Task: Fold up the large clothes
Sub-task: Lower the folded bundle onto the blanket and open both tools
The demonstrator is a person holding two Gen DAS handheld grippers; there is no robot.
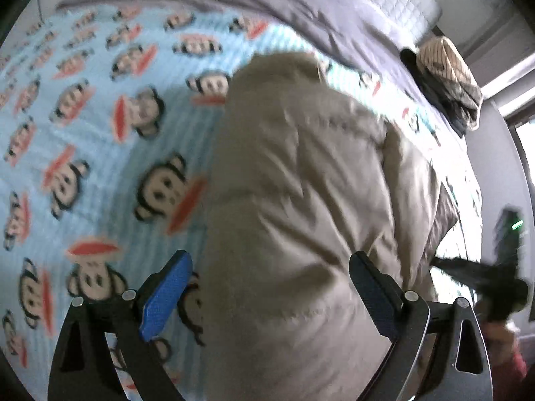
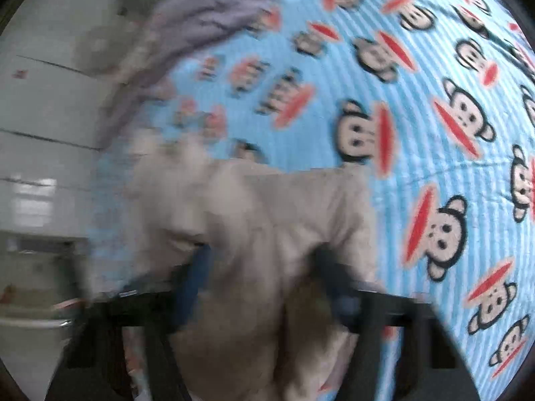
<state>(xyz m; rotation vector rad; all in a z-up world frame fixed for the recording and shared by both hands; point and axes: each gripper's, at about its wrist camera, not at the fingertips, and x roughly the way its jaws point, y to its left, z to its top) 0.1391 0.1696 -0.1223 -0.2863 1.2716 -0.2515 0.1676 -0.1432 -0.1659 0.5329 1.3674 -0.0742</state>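
beige coat (image 1: 301, 183) sprawled on the monkey-print bed (image 1: 83, 117) | left claw (image 1: 271, 287) wide open, straddling it, gripping nothing | right claw (image 2: 264, 277) too blurry, can't tell | looks puffy, soft, kinda slippery, I'd grab the hem or seams

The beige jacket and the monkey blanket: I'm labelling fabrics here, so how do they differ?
The beige jacket is plain, the monkey blanket blue-striped with printed monkey faces. The jacket is puffy and bunched up, the blanket spread flat. The jacket lies on top, the blanket under it. Both are soft cloth on the bed.
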